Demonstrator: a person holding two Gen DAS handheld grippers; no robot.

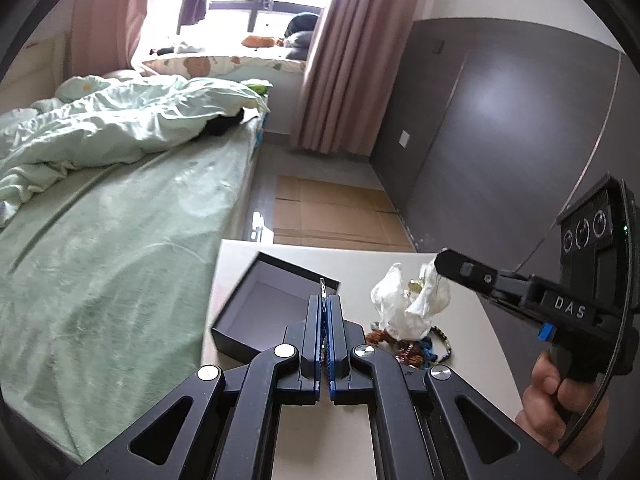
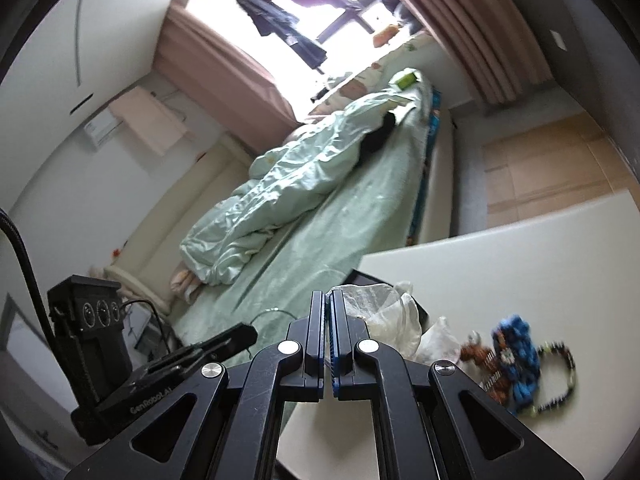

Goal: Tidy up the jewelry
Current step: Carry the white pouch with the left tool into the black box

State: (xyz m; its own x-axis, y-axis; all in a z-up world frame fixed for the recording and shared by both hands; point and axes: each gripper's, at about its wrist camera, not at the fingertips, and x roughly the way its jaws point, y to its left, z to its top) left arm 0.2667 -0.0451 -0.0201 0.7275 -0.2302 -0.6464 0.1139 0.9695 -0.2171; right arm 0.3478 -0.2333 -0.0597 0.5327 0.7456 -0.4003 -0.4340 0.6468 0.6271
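Left gripper (image 1: 325, 300) pinched on a thin metal piece (image 1: 322, 285); right gripper (image 2: 329, 300) clamped on a plastic bag (image 2: 384, 312). White table (image 1: 472, 328) beneath, green bed (image 1: 120, 220) at nine o'clock.

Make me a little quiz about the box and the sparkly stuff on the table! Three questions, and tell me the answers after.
1. True or false: the dark box on the table has its lid on.
2. Which gripper holds the clear plastic bag? A) left gripper B) right gripper C) neither
3. Fill in the gap: the pile of beaded jewelry lies on the table, ____ the box.

Key:
1. False. The box is open, and its inside looks bare.
2. B. The right gripper's tip is on the bag; the left gripper is shut on a thin silvery piece over the box.
3. Outside.
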